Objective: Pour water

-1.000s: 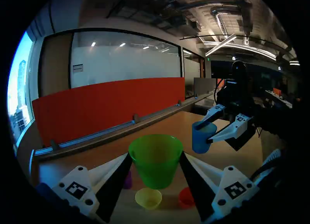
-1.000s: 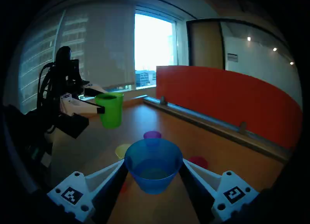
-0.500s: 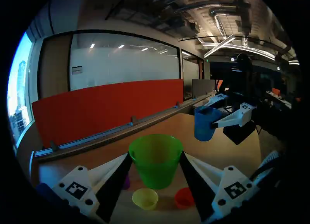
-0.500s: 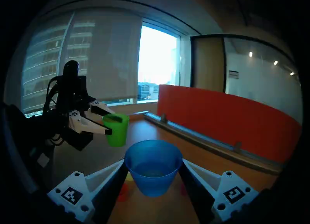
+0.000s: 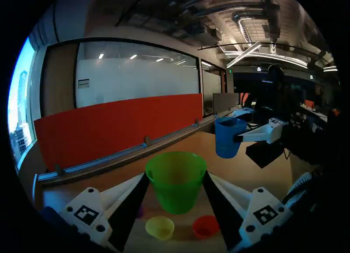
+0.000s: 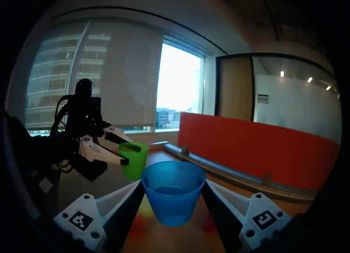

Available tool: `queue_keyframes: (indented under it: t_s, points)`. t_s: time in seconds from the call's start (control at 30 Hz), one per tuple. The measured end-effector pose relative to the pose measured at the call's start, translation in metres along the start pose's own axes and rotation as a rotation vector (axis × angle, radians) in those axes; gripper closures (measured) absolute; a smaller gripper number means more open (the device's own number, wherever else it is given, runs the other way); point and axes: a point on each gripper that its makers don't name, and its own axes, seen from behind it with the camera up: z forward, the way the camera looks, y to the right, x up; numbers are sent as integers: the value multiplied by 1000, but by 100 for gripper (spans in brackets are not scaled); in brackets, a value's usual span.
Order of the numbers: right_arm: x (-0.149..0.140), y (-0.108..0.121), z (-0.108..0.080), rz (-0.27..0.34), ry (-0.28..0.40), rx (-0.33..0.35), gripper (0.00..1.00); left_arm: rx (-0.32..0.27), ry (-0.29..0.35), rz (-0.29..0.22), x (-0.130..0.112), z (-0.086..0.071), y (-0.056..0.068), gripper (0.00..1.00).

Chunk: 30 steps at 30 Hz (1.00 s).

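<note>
No legible text. Wall notice (image 5: 83, 83) too small, possibly printed lines. Marker squares (image 5: 85, 214): pattern only, no characters.

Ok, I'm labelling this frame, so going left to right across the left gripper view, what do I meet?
Window → green cup → blue cup.

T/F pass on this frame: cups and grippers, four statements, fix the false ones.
1. The left gripper is shut on the green cup. True.
2. The blue cup in the right gripper is empty. False: liquid lies in its bottom.
3. The blue cup is tipped over the green cup, pouring. False: it is about upright, apart from the green cup, with no stream.
4. A yellow cup and a red cup sit on the table. True.
</note>
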Motion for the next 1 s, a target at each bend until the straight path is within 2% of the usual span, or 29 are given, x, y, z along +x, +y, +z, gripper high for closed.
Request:
queue_keyframes:
  t_s: [0.27, 0.57, 1.0]
  points:
    - [11, 0, 2, 12, 34, 1, 10, -23, 28, -9, 6, 2, 6, 14]
    - [11, -4, 4, 37, 27, 33, 10, -41, 42, -10, 4, 3, 9, 13]
    - [29, -2, 5, -23, 12, 47, 10, -61, 56, -15, 1, 6, 15, 14]
